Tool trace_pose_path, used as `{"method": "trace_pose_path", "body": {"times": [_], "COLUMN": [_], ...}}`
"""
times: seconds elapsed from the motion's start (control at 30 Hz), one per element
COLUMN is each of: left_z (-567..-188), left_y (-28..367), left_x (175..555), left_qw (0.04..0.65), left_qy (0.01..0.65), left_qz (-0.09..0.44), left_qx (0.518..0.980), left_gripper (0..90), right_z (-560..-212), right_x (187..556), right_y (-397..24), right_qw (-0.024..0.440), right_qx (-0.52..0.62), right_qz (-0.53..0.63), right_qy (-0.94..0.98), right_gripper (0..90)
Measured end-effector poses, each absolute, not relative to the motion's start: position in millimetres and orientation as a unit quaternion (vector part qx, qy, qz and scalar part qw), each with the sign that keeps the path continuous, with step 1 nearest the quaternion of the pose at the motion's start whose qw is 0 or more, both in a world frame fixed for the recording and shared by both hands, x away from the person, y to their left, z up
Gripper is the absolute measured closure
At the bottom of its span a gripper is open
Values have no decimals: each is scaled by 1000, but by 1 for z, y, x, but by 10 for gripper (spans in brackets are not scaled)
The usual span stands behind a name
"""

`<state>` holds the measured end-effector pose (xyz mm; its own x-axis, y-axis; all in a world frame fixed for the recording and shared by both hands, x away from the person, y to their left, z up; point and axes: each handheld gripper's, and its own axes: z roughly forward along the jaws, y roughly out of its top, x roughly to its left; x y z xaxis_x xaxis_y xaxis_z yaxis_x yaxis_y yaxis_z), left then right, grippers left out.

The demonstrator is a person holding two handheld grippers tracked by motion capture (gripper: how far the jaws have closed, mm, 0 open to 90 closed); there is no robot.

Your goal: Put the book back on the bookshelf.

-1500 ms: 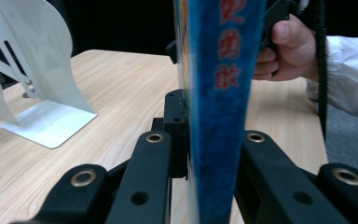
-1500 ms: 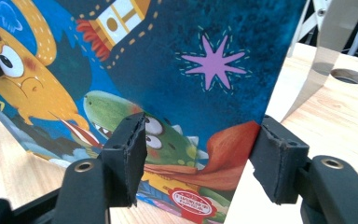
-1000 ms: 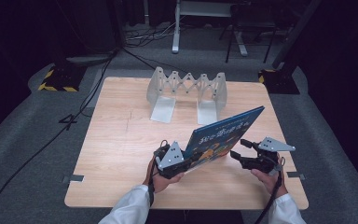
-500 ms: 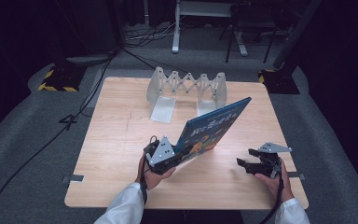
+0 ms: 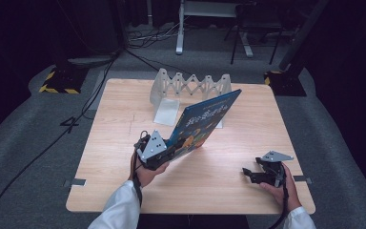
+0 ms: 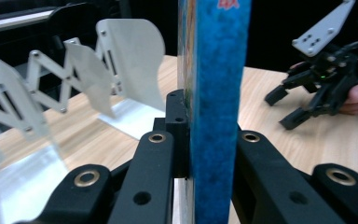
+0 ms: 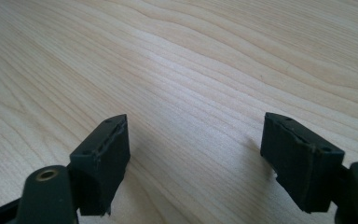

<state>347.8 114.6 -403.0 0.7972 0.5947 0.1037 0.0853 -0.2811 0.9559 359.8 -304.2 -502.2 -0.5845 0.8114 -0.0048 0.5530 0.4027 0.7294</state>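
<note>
A thin blue picture book (image 5: 205, 121) stands tilted above the wooden table (image 5: 114, 143), its top corner toward the rack. My left gripper (image 5: 164, 152) is shut on its lower left edge. In the left gripper view both black jaws press on the book (image 6: 219, 93) edge-on. My right gripper (image 5: 249, 174) rests low at the table's right front, apart from the book. Its jaws have just been opening, and in the right gripper view they (image 7: 196, 149) stand wide over bare wood with nothing between them. The left gripper view also catches the right gripper (image 6: 284, 109) farther off.
A white accordion-style book rack (image 5: 190, 88) with two flat feet stands at the back middle of the table, close behind the book's top corner; it shows as the rack (image 6: 121, 60) on the left. Dark floor, cables and stands surround the table.
The left gripper has carried the book to the left and a little up. The right gripper has let go of the book's right edge, sunk toward the table and opened wider.
</note>
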Motion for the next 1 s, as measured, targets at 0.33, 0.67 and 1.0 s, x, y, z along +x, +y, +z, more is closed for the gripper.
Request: {"method": "trace_pose_path", "body": {"times": [0.33,0.67,1.0], "left_z": [-398,-390,-372], "left_y": [122,124,124], "left_x": [354,357,372], "left_qw": [545,540,496], "left_qy": [220,215,214], "left_qz": [236,250,283], "left_qx": [774,774,793], "left_gripper": [827,828,828], "right_z": [-503,-503,-503], "right_x": [360,359,359], "right_y": [-304,-304,-304], "right_qw": [184,183,177], "right_qx": [413,409,397], "right_qz": [356,357,360], "right_qy": [817,819,826], "right_gripper": [243,244,243]}}
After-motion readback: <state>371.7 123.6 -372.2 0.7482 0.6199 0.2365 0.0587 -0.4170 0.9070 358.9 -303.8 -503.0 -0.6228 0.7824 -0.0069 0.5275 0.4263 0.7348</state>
